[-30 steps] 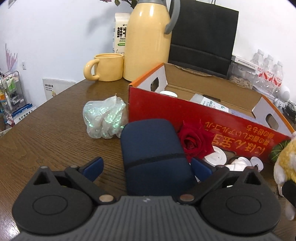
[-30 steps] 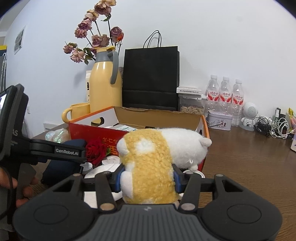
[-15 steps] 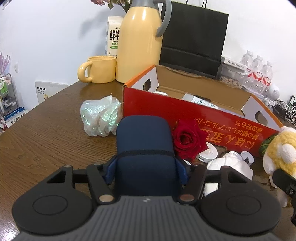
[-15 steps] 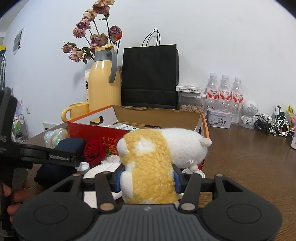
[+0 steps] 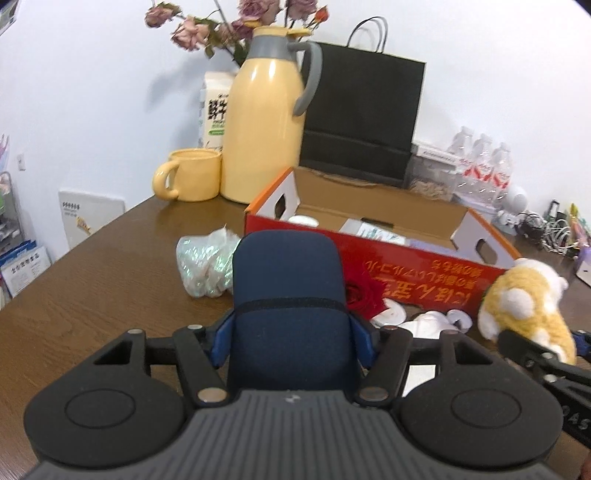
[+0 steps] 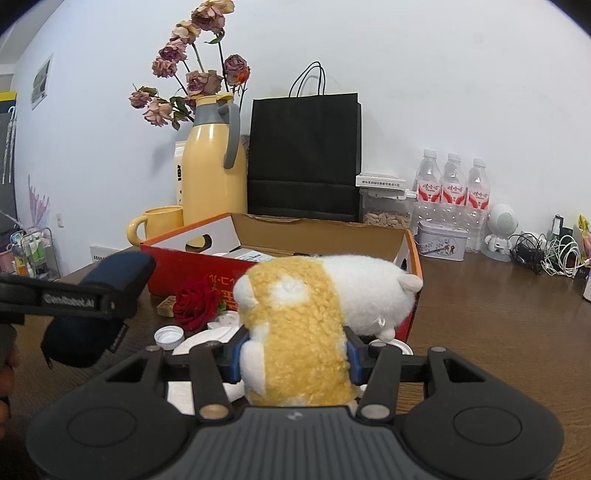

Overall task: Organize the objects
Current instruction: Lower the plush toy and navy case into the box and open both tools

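Your left gripper (image 5: pixel 291 332), spread wide either side of the navy pouch (image 5: pixel 290 306) a second ago, has closed its jaws onto it and is now carrying it off the bench (image 5: pixel 92 295): in the left wrist view the blue pads are pressing both flanks of the pouch, and in the right wrist view the pouch is hanging clear of the wood, tilted toward the red cardboard box (image 6: pixel 280 258). The left wrist view is also taking in more of the yellow flask (image 5: pixel 266 125) and the dried flowers (image 5: pixel 236 18) than before, which fits a gripper that is rising.

Your right gripper (image 6: pixel 293 354) is not shifting; it is pinching the yellow-and-white plush toy (image 6: pixel 314 314) at the waist, holding it in front of the box's near right corner.

For the task, this is reading as a pick-up just completed on the left, with both of your hands now loaded. The box is standing open with some items already inside it, so it is looking like the likely destination. You are still leaving the red rose (image 6: pixel 195 304), the iridescent bundle (image 5: pixel 207 266) and the white lids (image 5: pixel 395 314) on the bench in front of the box. The pouch is wide, so you are probably needing a free stretch of box floor for it.
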The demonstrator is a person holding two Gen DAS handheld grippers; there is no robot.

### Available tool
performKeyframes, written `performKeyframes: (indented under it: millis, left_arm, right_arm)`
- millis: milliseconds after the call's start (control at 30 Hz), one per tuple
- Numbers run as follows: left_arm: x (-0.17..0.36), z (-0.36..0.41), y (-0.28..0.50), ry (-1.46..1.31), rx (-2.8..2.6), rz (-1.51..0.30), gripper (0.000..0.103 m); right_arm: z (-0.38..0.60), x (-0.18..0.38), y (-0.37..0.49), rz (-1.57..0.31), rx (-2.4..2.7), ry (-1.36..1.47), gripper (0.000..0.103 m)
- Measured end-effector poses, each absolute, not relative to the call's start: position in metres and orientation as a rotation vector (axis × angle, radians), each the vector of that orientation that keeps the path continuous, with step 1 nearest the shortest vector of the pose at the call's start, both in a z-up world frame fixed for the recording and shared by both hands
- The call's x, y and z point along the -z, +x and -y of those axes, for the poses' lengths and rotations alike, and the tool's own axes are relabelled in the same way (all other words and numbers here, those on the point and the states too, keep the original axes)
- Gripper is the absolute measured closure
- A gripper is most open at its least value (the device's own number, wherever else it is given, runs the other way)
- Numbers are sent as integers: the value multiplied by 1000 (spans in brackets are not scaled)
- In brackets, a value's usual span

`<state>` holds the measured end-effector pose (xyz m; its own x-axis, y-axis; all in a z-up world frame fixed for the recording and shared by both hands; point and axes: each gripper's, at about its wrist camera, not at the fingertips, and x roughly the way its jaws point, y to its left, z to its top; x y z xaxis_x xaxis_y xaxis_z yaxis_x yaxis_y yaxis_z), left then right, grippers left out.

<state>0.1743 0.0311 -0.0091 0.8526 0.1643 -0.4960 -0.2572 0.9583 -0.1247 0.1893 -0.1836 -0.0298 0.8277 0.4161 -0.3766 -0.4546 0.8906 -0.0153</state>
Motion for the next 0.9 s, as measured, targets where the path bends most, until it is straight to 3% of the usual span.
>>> performKeyframes:
  millis: [400, 667, 900]
  left_arm:
    - [-42, -36, 200, -169, -121, -398, 39]
    - [-66, -40, 262, -180, -89, -381, 39]
    - [-55, -46, 320, -190, -105, -412, 39]
  right_arm:
    - [168, -14, 202, -283, -513, -154, 54]
    - [141, -37, 262, -285, -503, -140, 54]
    - [125, -25, 329, -366, -474, -100, 54]
